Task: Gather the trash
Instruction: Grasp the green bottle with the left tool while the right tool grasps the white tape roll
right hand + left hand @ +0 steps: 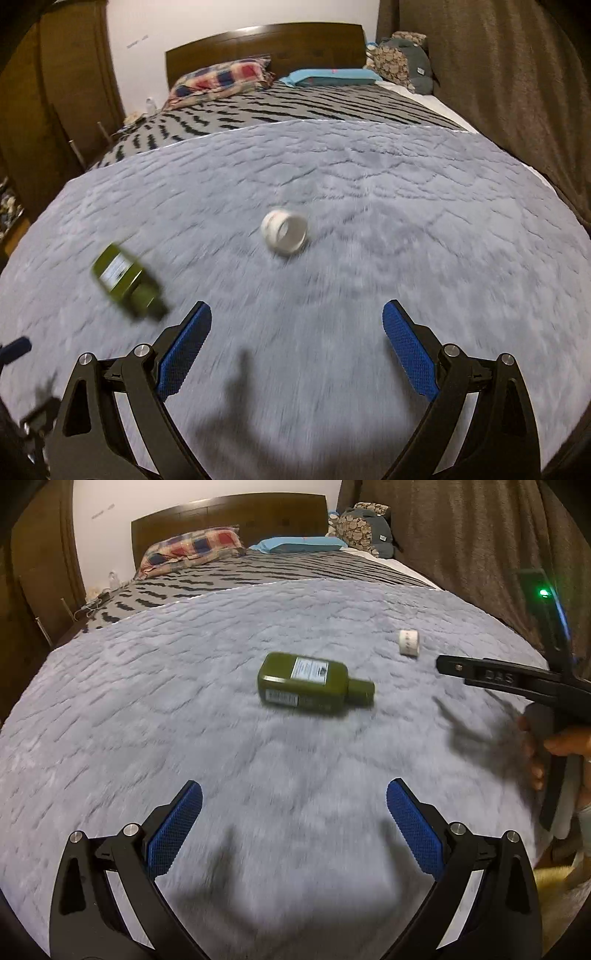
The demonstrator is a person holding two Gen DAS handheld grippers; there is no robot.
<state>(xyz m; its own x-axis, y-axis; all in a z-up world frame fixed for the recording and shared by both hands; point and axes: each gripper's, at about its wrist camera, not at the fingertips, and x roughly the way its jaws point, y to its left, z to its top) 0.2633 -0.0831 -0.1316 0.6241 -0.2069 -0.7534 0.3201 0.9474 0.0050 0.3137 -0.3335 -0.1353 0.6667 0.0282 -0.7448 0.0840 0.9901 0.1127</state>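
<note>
While both my left gripper (pixel 294 805) and right gripper (pixel 297 325) hang spread and empty: approach step; next, straddle olive-green plastic bottle (pixel 314 684), small white plastic jar (pixel 284 236)

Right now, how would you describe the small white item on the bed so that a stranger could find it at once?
Start from the fluffy grey blanket that covers the near half of the bed. Two pieces of trash lie on it: a green bottle and, apart from it, a small white jar. The jar lies on its side, short, round and open-mouthed, while the bottle is dark, flat-sided and labelled.
</note>
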